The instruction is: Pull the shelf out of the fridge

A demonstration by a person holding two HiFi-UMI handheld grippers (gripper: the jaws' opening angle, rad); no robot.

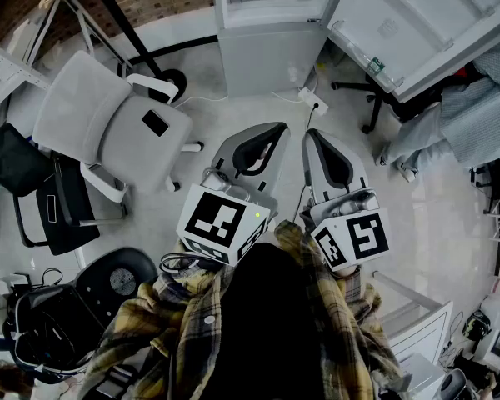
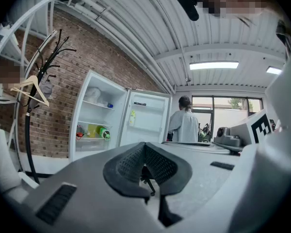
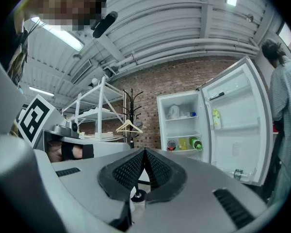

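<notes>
The white fridge (image 1: 267,23) stands a few steps ahead at the top of the head view, its door (image 1: 425,23) swung open to the right. Inside it, the left gripper view shows an upper shelf (image 2: 98,105) and a lower shelf (image 2: 91,138) carrying bottles and jars. The right gripper view shows those shelves (image 3: 180,118) too. My left gripper (image 1: 271,133) and right gripper (image 1: 315,137) are held side by side in front of the chest, pointing toward the fridge and well short of it. Both are shut with nothing between the pads (image 2: 144,145) (image 3: 145,152).
A grey office chair (image 1: 108,123) stands to the left, with black chairs (image 1: 33,190) behind it. A coat stand (image 2: 34,91) rises by the brick wall. A power strip (image 1: 313,100) lies at the fridge's foot. A person (image 2: 183,125) is beside the open door.
</notes>
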